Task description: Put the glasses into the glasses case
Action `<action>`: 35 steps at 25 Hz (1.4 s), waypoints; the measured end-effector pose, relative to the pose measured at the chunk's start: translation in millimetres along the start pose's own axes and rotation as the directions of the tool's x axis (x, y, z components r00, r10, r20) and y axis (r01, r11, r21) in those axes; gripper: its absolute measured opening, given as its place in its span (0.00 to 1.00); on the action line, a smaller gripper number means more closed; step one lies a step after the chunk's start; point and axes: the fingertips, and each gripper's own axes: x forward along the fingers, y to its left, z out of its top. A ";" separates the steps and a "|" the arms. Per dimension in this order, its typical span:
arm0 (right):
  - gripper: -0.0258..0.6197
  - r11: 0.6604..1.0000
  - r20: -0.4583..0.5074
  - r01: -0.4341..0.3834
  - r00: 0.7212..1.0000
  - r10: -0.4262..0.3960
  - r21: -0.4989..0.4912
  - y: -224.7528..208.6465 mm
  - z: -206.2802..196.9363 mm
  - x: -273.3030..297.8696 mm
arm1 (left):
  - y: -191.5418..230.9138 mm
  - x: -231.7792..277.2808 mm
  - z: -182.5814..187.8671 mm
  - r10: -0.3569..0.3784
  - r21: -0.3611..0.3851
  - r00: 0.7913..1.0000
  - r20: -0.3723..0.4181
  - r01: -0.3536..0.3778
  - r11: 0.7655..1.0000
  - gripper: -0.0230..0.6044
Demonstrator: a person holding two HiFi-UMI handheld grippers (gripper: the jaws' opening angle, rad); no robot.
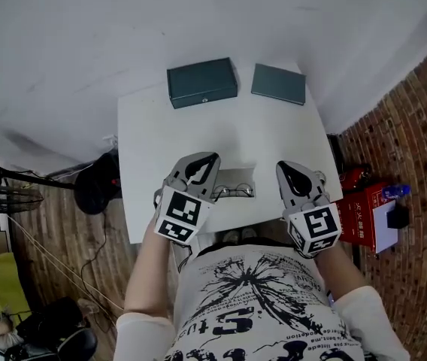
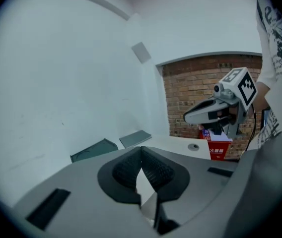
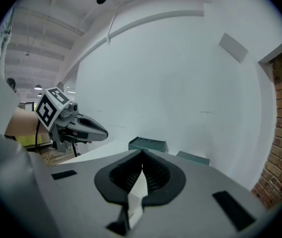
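Observation:
A thin-framed pair of glasses lies on the white table near its front edge, between my two grippers. At the far edge sit a dark teal box-shaped case, closed, and a flatter teal case to its right; both also show in the left gripper view, case and flat case. My left gripper hovers just left of the glasses, jaws shut with nothing between them. My right gripper hangs to their right, its jaws also meeting, empty.
A red box stands on the brick floor right of the table. A black round object and cables lie on the floor at the left. A white wall rises behind the table. A small round mark shows on the tabletop.

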 end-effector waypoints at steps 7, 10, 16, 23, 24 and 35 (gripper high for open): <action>0.06 0.999 0.106 0.000 0.994 0.006 -0.052 1.9 35.7 -7.0 | 24.5 -52.9 36.0 0.139 -0.103 0.972 0.188 -0.122 0.987 0.06; 0.06 0.998 0.140 -0.001 0.990 0.009 -0.061 3.6 48.6 -8.9 | 35.7 -75.4 48.9 0.203 -0.152 0.942 0.268 -0.166 0.974 0.06; 0.06 0.996 0.180 -0.033 0.983 0.047 -0.080 10.6 64.1 -11.6 | 31.0 -101.7 50.9 0.228 -0.184 0.914 0.336 -0.173 0.968 0.06; 0.06 0.995 0.202 -0.054 0.977 0.070 -0.087 14.4 68.3 -15.8 | 30.6 -112.6 52.8 0.247 -0.179 0.902 0.354 -0.194 0.965 0.06; 0.06 0.995 0.203 -0.054 0.977 0.070 -0.086 14.6 68.2 -15.9 | 30.2 -112.3 52.4 0.247 -0.178 0.903 0.352 -0.195 0.965 0.06; 0.06 0.996 0.178 -0.052 0.982 0.064 -0.074 14.6 61.3 -11.7 | 29.8 -107.4 47.8 0.254 -0.181 0.912 0.322 -0.204 0.962 0.06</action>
